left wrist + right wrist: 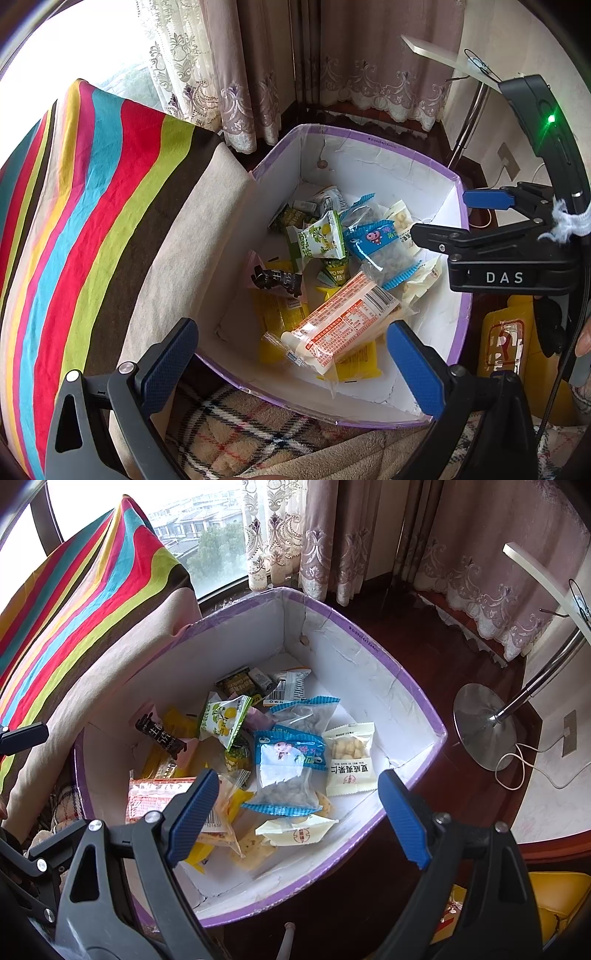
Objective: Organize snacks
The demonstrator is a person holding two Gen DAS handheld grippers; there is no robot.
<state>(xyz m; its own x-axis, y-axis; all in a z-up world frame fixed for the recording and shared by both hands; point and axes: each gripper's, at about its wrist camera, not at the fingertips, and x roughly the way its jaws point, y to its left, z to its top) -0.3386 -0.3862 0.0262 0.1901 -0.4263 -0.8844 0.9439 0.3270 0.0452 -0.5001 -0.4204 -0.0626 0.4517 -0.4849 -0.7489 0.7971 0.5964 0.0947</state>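
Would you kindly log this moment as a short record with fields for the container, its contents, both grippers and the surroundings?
container: white box with purple rim, open top
contents: loose snack packets, among them a blue packet, a white nut packet, a green-and-white packet and a long orange-printed pack
left gripper: open, empty, over the box's near edge
right gripper: open, empty, above the packets
surroundings: striped cushion beside the box, lamp base on the floor

The right gripper [297,816] hangs with fingers [192,812] spread wide above the snack-filled box [369,657], gripping nothing.
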